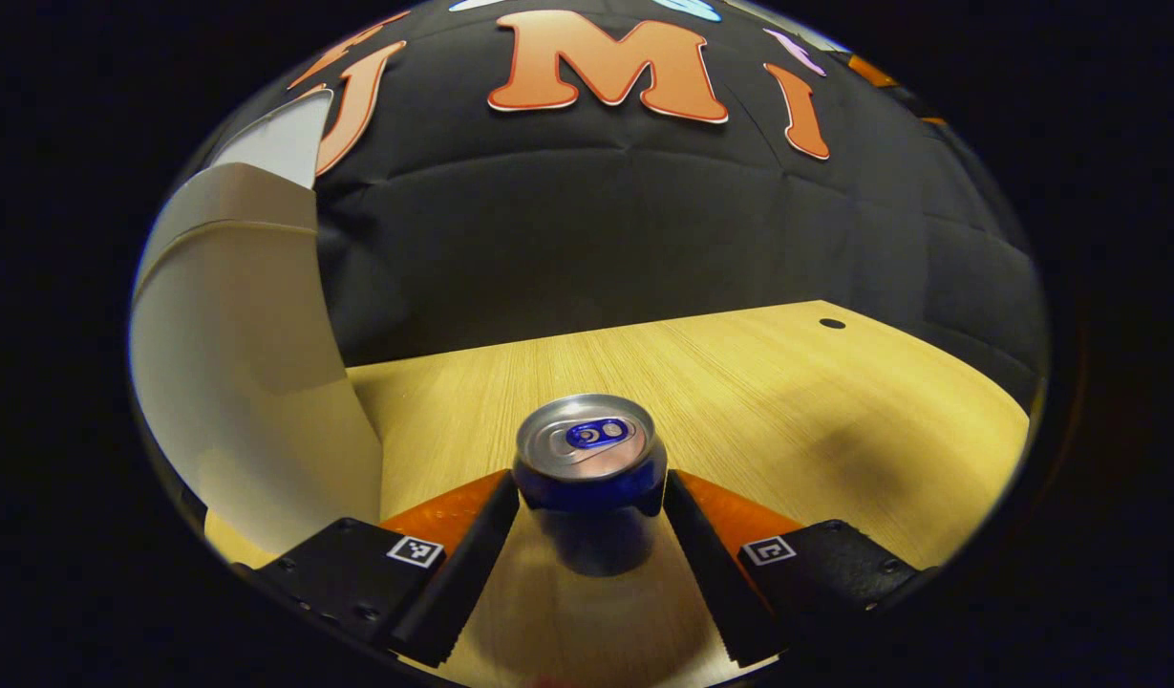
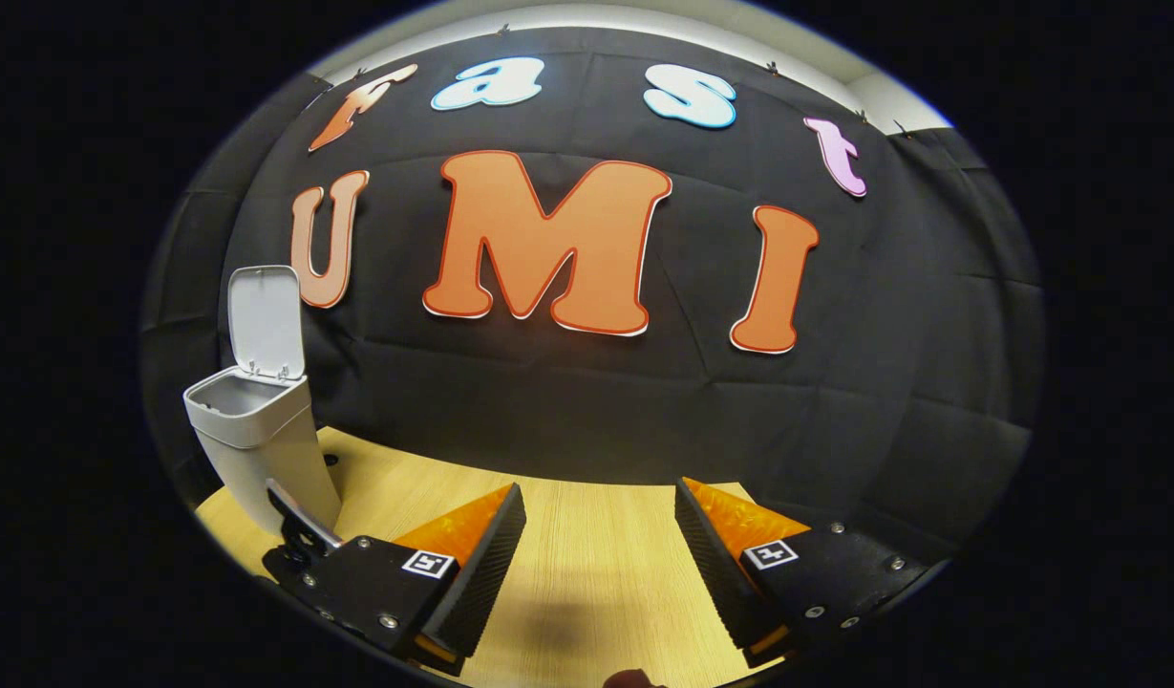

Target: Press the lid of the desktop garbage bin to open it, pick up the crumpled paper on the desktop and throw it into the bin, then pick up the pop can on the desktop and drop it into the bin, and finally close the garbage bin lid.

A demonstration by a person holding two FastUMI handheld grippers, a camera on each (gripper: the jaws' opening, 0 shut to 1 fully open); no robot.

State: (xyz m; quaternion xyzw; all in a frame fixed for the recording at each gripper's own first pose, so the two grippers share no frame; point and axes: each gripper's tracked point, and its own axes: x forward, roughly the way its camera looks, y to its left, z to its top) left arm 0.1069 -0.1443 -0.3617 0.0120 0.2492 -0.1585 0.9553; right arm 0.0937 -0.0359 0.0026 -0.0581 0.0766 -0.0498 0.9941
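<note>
In the left gripper view, the upright pop can (image 1: 589, 454) is seen lower centre, flanked by the left gripper's (image 1: 591, 502) parted fingers, while the bin (image 1: 252, 382) is seen at far left.

This is a staged recording booth, not a lived-in room. A black cloth wall (image 2: 587, 411), creased into squares and clipped up along its top edge, backs a pale wood-grain surface (image 1: 739, 382) with one small round hole (image 1: 832, 323) in it. Above the cloth shows a strip of plain white wall (image 2: 587, 17). Square coded markers (image 2: 427, 563) sit on the hand-held gripper (image 2: 601, 549), suggesting data-collection.
</note>
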